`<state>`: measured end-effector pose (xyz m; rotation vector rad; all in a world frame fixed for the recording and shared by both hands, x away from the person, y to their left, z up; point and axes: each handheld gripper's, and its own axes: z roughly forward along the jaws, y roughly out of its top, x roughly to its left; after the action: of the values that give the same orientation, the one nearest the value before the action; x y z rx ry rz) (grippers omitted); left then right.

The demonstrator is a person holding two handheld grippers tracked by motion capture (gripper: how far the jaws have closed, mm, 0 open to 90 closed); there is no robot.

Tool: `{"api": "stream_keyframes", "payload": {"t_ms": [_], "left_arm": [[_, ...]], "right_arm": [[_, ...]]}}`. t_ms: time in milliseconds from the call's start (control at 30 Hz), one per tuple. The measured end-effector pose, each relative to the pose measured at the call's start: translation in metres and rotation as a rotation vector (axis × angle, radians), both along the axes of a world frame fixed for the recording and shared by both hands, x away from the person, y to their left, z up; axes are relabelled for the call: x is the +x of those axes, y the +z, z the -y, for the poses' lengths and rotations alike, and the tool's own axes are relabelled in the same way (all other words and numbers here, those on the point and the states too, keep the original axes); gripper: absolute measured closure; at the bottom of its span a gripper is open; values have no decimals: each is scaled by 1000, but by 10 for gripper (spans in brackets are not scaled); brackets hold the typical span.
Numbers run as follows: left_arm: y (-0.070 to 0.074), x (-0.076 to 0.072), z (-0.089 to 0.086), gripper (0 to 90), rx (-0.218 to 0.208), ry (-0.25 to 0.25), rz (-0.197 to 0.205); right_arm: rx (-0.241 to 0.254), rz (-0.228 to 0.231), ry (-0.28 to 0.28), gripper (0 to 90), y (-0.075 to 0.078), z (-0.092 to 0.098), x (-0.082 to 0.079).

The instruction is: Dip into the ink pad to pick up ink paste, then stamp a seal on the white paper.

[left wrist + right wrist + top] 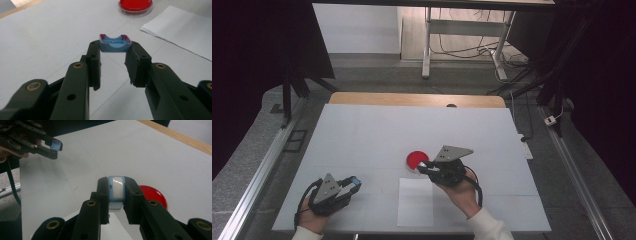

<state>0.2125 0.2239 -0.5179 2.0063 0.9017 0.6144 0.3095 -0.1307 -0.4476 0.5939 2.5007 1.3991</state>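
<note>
- Blue plastic cap (115, 43) sat clamped between the left gripper's (353, 183) jaw tips, above the table's near-left.
- The right gripper (424, 167) gripped the white-and-blue stamp body (117, 190) beside the red dish (416, 159).
- Judged step: cap removed; next, pressing onto the paper sheet (415, 201).

Looked hard for lettering, found none readable anywhere. Nothing printed on the white paper sheet (415, 201) in the lower middle of the high view, blank too at the upper right of the left gripper view. No label on the red dish (135, 5) at the top edge there. No brand or number made out on the blue cap (115, 43) or the blue-and-white piece (117, 191) mid-frame in the right gripper view.
</note>
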Motion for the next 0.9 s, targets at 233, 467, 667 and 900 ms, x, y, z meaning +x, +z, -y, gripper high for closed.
{"api": "stream_keyframes", "payload": {"t_ms": [233, 467, 667, 900], "left_arm": [[0, 1, 0, 656, 4, -2, 4], [0, 0, 2, 656, 3, -4, 0], [0, 0, 2, 656, 1, -1, 1], [0, 0, 1, 656, -2, -1, 3]], "right_arm": [[-1, 0, 14, 756, -1, -2, -7], [-19, -2, 31, 756, -4, -4, -13], [-29, -10, 45, 756, -8, -5, -18], [-38, -10, 60, 756, -7, -6, -23]]}}
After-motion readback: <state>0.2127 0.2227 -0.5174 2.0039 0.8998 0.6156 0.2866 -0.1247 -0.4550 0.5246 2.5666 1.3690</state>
